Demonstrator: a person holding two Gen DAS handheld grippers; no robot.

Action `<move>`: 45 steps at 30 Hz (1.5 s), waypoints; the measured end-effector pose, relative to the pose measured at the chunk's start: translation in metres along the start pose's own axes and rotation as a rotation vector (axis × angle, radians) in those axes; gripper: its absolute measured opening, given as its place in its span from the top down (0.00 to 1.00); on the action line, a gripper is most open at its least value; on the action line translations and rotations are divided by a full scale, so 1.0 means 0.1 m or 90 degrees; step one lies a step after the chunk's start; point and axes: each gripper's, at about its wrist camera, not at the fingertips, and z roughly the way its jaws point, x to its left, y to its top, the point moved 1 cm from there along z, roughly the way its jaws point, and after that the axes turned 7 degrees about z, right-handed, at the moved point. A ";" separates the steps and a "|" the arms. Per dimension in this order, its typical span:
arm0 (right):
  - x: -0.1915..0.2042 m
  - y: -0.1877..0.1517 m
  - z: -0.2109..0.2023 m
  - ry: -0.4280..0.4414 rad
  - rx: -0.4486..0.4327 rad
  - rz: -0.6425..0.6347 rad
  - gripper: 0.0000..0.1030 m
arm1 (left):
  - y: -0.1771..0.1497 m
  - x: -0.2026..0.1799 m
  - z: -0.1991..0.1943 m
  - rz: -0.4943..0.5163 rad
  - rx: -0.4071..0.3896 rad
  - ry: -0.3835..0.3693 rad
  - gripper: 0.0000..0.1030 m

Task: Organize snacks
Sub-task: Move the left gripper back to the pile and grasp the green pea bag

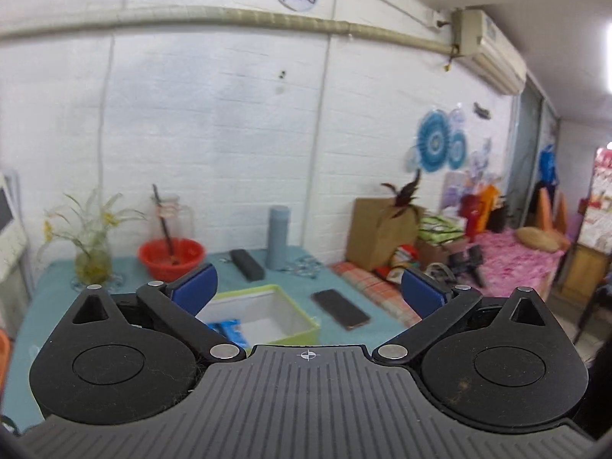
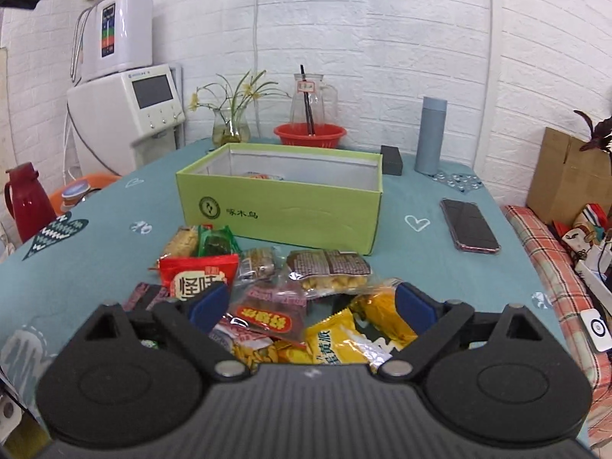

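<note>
A green cardboard box (image 2: pixel 279 210) with a white inside stands open on the teal tablecloth. It also shows in the left wrist view (image 1: pixel 294 334), with a blue packet (image 1: pixel 229 331) inside. My left gripper (image 1: pixel 308 290) is open and empty, held above the box. A heap of snack packets (image 2: pixel 298 306) lies in front of the box: a red one (image 2: pixel 199 271), yellow ones (image 2: pixel 344 340) and a brown one (image 2: pixel 329 264). My right gripper (image 2: pixel 311 304) is open and empty, just above the heap. A snack (image 2: pixel 264 176) lies inside the box.
A phone (image 2: pixel 468 225) lies right of the box. Behind the box stand a grey flask (image 2: pixel 430 135), a black case (image 2: pixel 391 160), a red basin (image 2: pixel 310 134) with a glass jug, and a flower vase (image 2: pixel 229 130). A red kettle (image 2: pixel 28 201) stands at the left.
</note>
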 end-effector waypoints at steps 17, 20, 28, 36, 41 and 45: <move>0.37 -0.35 -0.11 0.090 0.026 -0.029 0.08 | -0.18 -0.15 0.19 -0.079 0.079 -0.005 0.10; 0.60 -0.57 0.03 0.148 0.061 -0.040 0.08 | -0.66 0.07 0.32 -0.105 0.103 0.024 0.10; 0.90 -0.74 0.35 0.146 0.095 -0.118 0.08 | -2.47 0.48 0.63 -0.301 0.353 0.055 0.33; 1.09 -0.76 0.19 0.181 0.091 -0.153 0.09 | -2.42 0.44 0.37 -0.242 0.279 0.070 0.30; 1.10 -0.78 0.53 0.167 0.133 -0.130 0.08 | -2.34 0.32 0.45 -0.203 0.281 0.052 0.37; 1.20 -0.87 0.46 0.182 0.143 -0.121 0.08 | -2.37 0.29 0.36 -0.196 0.273 0.047 0.37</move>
